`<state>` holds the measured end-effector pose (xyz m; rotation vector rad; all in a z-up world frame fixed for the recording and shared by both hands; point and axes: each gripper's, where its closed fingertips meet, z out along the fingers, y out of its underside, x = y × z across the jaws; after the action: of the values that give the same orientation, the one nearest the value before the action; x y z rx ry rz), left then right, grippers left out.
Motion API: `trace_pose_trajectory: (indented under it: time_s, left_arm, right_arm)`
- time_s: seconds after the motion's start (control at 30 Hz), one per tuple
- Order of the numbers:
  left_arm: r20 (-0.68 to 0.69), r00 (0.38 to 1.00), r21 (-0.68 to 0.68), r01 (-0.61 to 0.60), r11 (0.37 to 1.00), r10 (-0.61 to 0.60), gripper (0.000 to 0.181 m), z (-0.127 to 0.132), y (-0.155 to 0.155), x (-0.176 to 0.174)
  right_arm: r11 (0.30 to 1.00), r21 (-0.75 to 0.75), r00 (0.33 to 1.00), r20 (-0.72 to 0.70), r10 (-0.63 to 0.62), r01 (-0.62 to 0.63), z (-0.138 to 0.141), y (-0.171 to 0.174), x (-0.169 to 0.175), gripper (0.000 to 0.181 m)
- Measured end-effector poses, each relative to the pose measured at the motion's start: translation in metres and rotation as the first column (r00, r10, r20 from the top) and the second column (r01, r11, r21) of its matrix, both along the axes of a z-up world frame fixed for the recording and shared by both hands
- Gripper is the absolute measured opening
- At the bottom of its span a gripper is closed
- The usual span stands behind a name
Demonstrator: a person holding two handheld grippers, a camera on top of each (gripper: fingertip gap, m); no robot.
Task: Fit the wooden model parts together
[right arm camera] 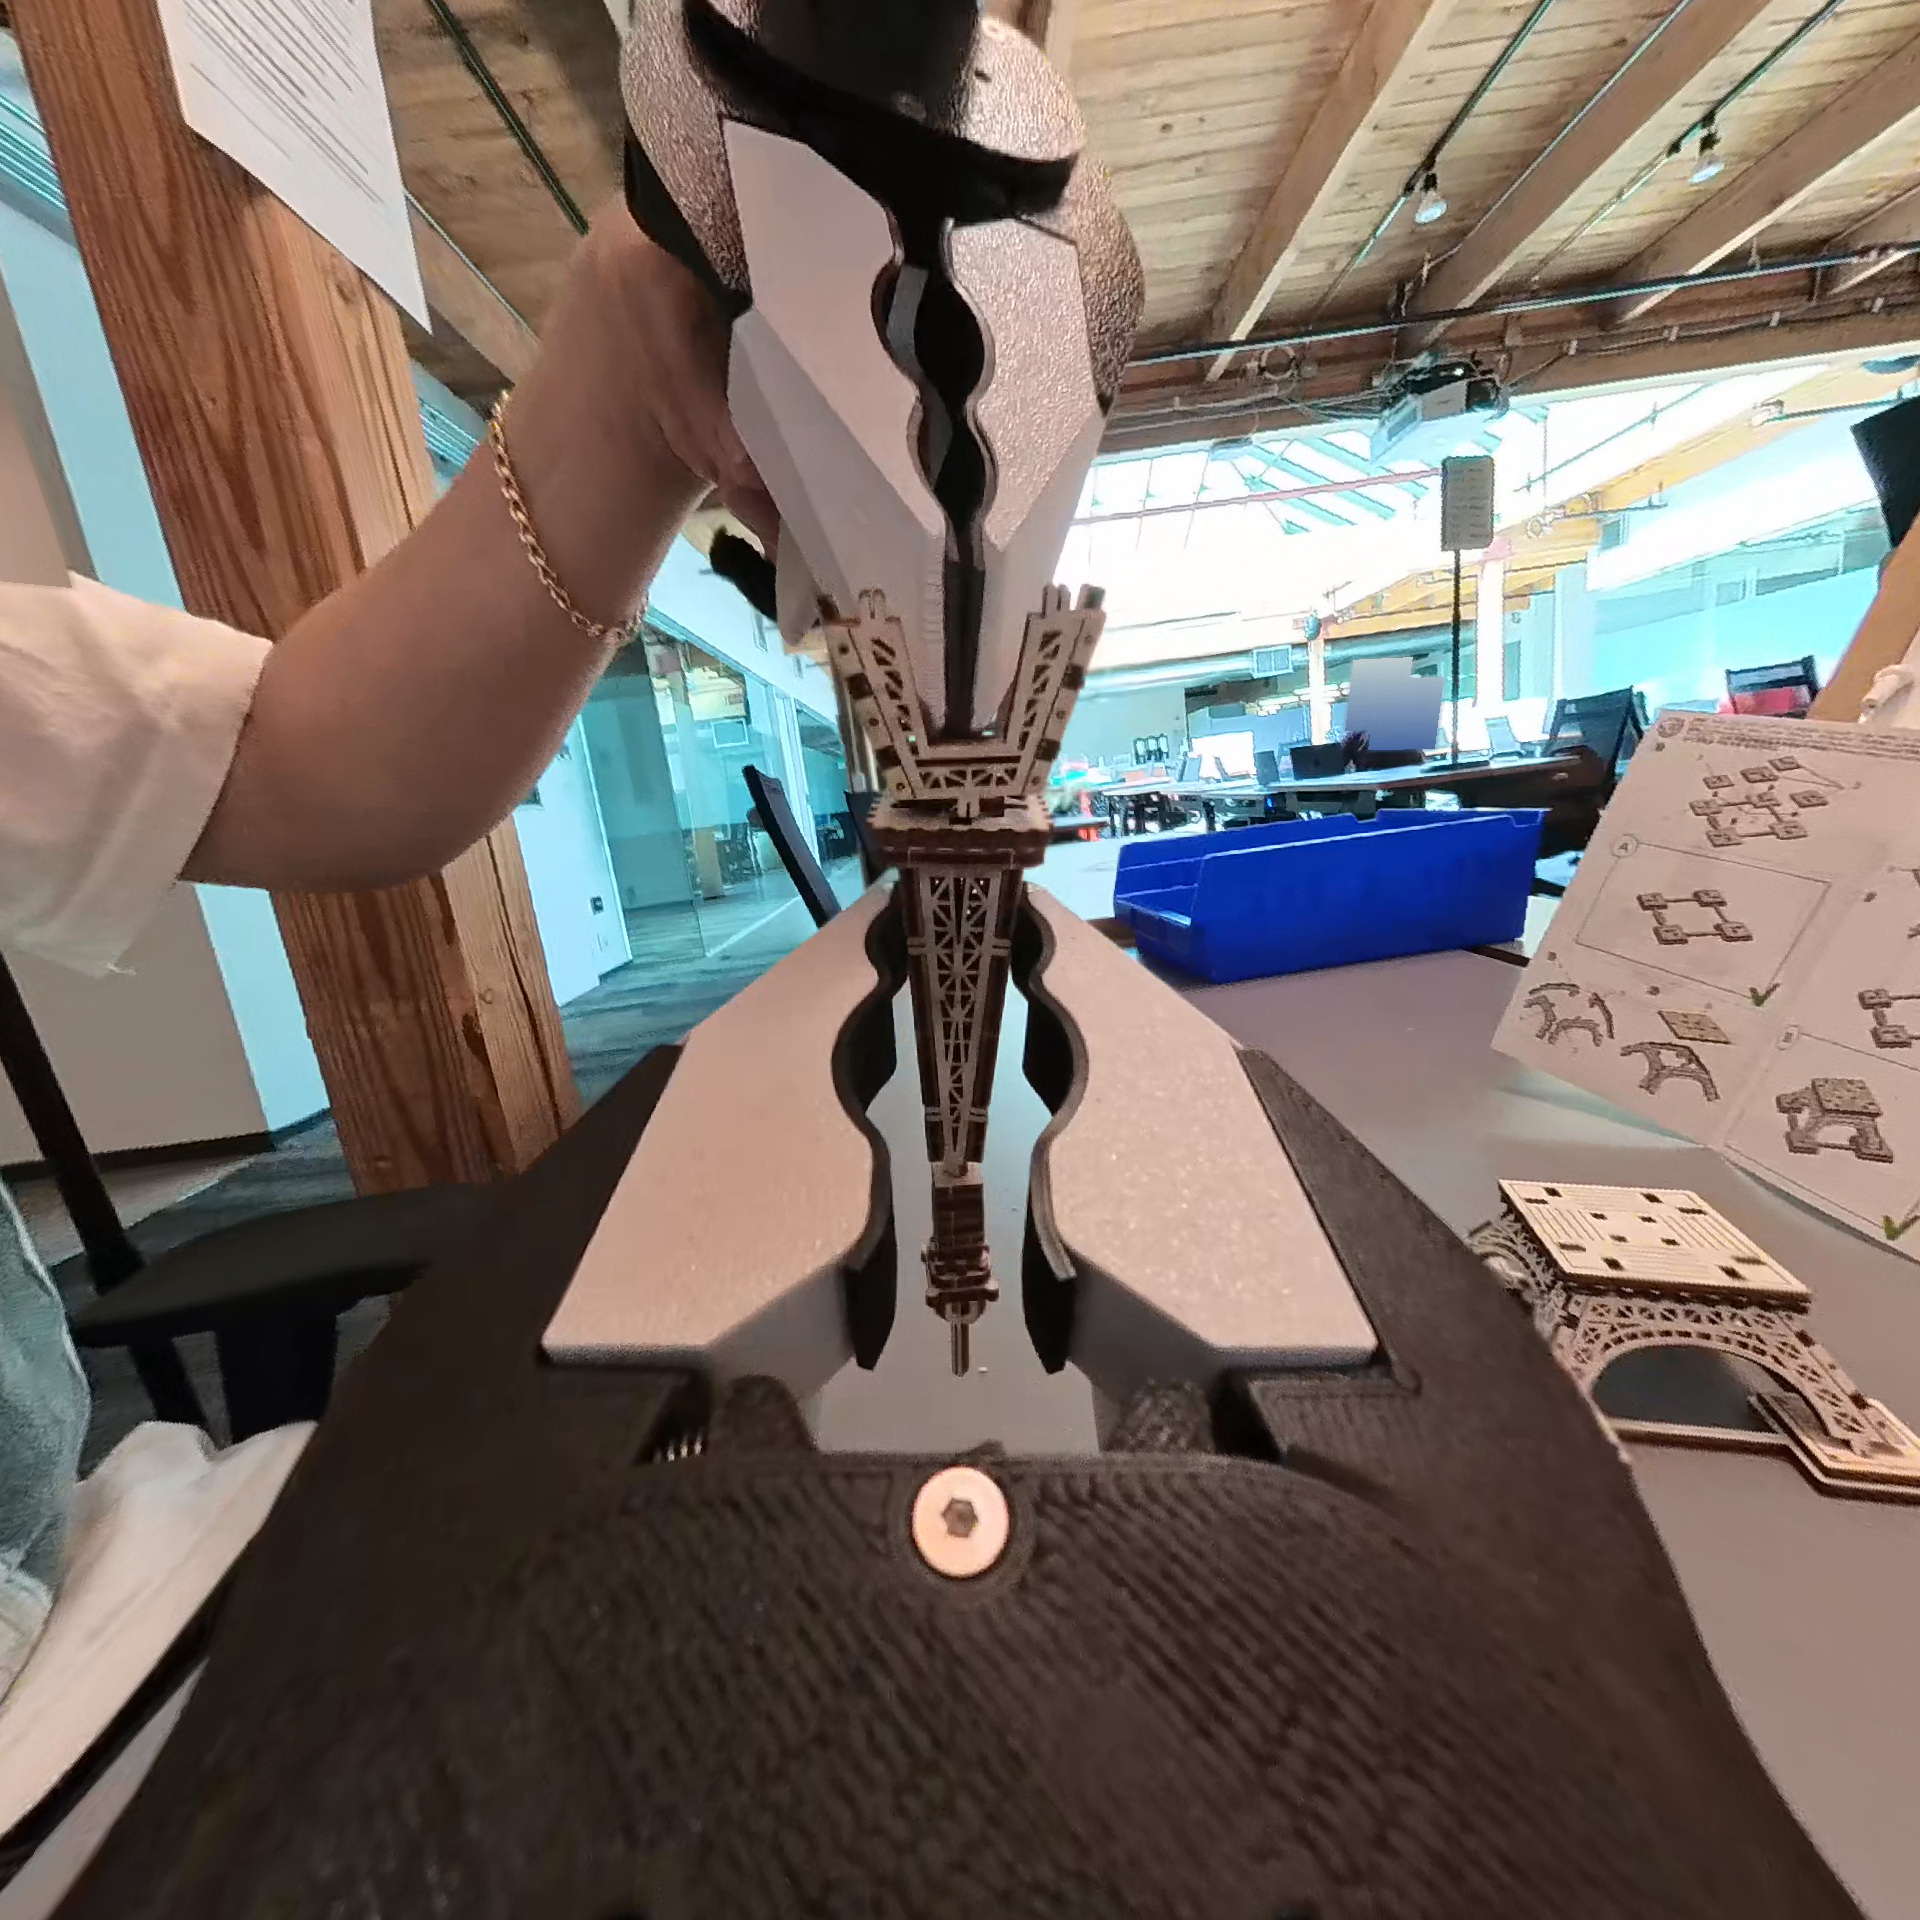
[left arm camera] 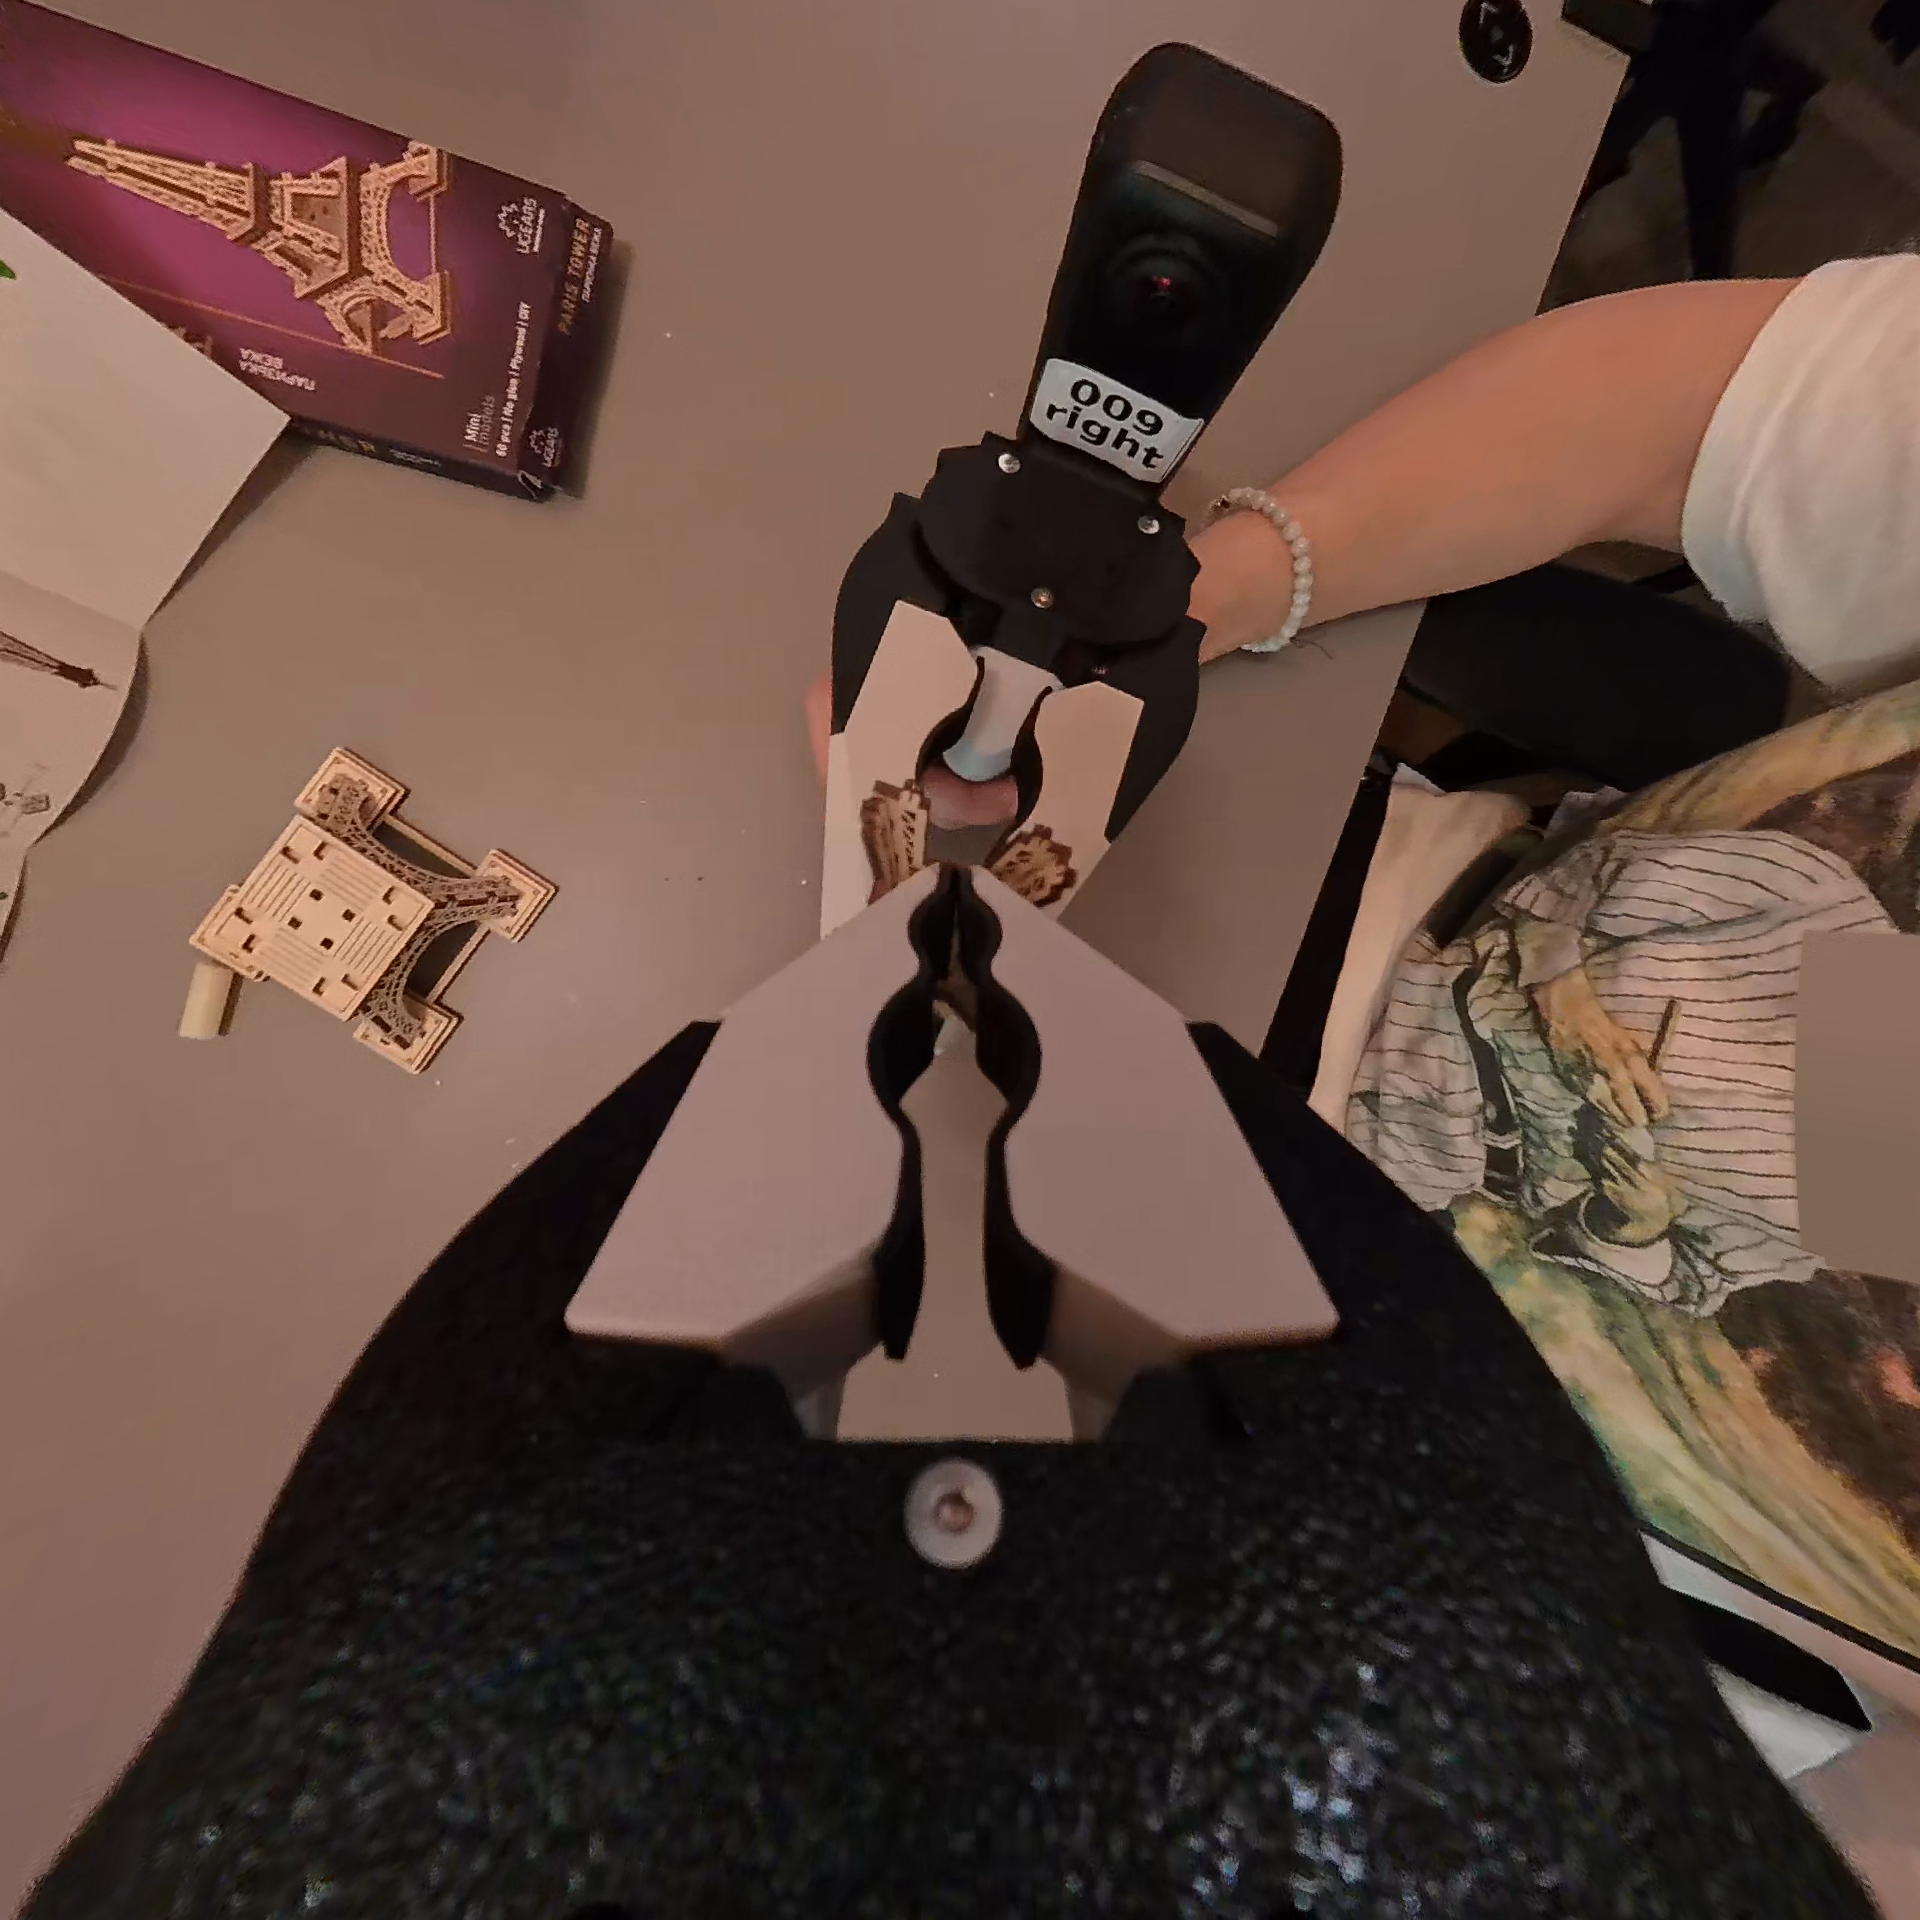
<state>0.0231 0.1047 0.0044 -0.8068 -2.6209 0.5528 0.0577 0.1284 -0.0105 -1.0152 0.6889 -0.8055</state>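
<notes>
The wooden tower's upper section (right arm camera: 954, 1018) is held upside down, its spire pointing back between the fingers of my right gripper (right arm camera: 958, 914), which is shut on it. Its two flared legs (right arm camera: 883, 675) point up and away. My left gripper (right arm camera: 961, 707) comes down from above, shut, with its tips pushed in between those legs onto the small platform. In the left wrist view my left gripper (left arm camera: 953, 883) meets the right gripper (left arm camera: 961, 842) tip to tip, with leg ends (left arm camera: 894, 831) showing. The tower's arched base (left arm camera: 364, 914) lies on the grey table (left arm camera: 623, 623), also seen in the right wrist view (right arm camera: 1662, 1299).
A purple model box (left arm camera: 312, 239) and an instruction sheet (right arm camera: 1745, 935) lie on the table. A small wooden peg (left arm camera: 203, 997) rests by the base. A blue bin (right arm camera: 1320, 883) stands farther back. A wooden post (right arm camera: 312, 623) is at the left. The table edge (left arm camera: 1351, 831) runs near the grippers. Left tips to right tips: about 4 cm. The tower's arched base (left arm camera: 364, 914) is about equally far from each gripper, around 20 cm. It is also in sight in the right wrist view (right arm camera: 1609, 1242).
</notes>
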Motion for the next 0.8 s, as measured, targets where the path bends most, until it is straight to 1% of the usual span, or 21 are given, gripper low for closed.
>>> trace_pose_trajectory:
  time_s: [0.1,0.3,0.47,0.6,0.73,0.8]
  left_arm:
    - [0.030,1.000,0.014,0.006,1.000,-0.007,0.000,-0.005,0.002,0.007]
    - [0.101,0.992,0.054,0.071,0.996,-0.076,0.000,-0.011,0.012,0.010]
    - [0.162,0.974,0.060,0.147,0.987,-0.155,0.000,-0.011,0.018,0.010]
    - [0.250,0.943,0.060,0.214,0.975,-0.222,0.003,-0.011,0.022,0.011]
    - [0.314,0.921,0.062,0.222,0.973,-0.230,0.009,-0.009,0.023,0.012]
    - [0.321,0.919,0.079,0.214,0.974,-0.228,0.008,-0.009,0.027,0.013]
  right_arm:
    - [0.999,-0.033,1.000,-0.018,-0.001,0.000,-0.003,0.002,0.001,0.017]
    - [0.994,-0.099,0.998,-0.046,0.031,-0.035,-0.009,0.012,0.002,0.017]
    - [0.992,-0.100,0.996,-0.046,0.070,-0.074,-0.009,0.017,0.000,0.017]
    - [0.986,-0.159,0.998,-0.048,0.052,-0.059,-0.013,0.020,0.001,0.017]
    - [0.979,-0.198,0.998,-0.049,0.042,-0.051,-0.015,0.024,0.001,0.017]
    - [0.976,-0.215,0.998,-0.052,0.024,-0.034,-0.017,0.023,0.002,0.017]
